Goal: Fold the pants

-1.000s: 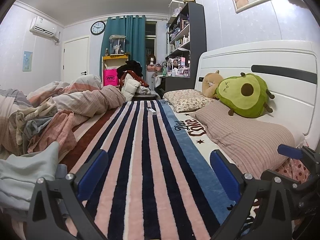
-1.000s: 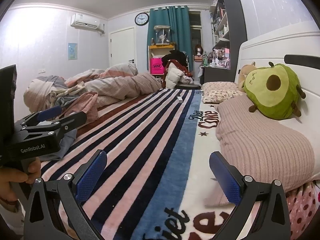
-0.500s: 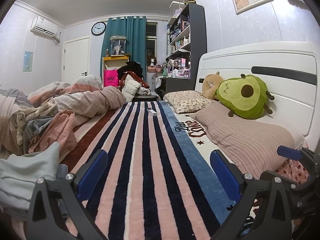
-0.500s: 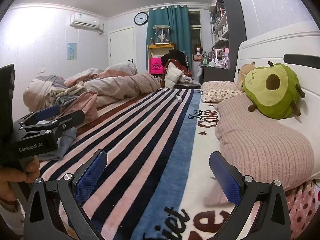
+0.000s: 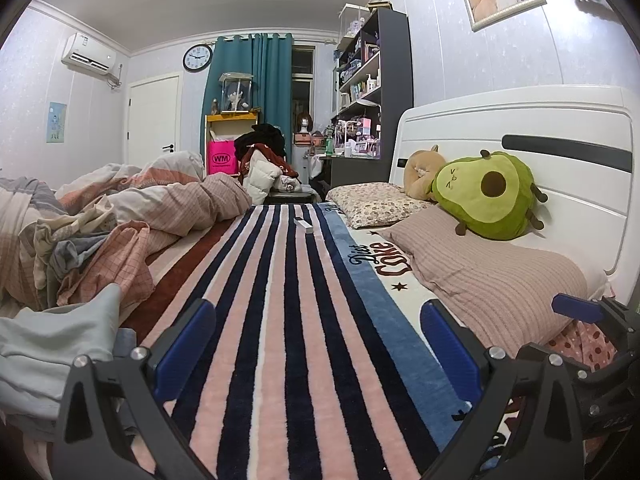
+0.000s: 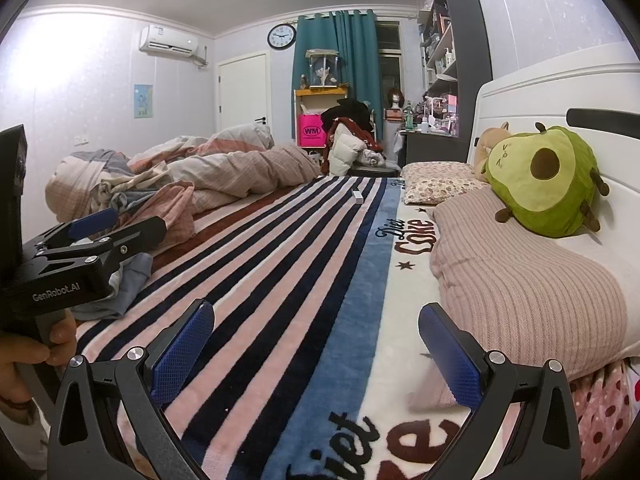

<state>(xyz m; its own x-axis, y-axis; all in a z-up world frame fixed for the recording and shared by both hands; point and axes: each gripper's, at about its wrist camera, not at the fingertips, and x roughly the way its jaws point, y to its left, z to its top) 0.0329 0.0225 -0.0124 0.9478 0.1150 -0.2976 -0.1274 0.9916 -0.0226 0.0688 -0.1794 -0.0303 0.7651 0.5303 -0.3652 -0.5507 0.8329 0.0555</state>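
A pale grey-blue garment (image 5: 52, 344), likely the pants, lies crumpled at the bed's left edge, just left of my left gripper (image 5: 316, 344). It also shows in the right wrist view (image 6: 124, 284) behind the left gripper's body (image 6: 80, 256). My left gripper is open and empty above the striped blanket (image 5: 288, 300). My right gripper (image 6: 316, 340) is open and empty over the blanket's blue stripe and white border. Its tips show at the right of the left wrist view (image 5: 580, 308).
A rumpled duvet and a clothes heap (image 5: 120, 232) fill the bed's left side. Pillows (image 5: 492, 280) and an avocado plush (image 5: 488, 196) line the headboard at right. A small white object (image 5: 303, 225) lies on the far blanket. Shelves and a chair with clothes stand beyond.
Both views have shifted very slightly. Both grippers stay open and empty.
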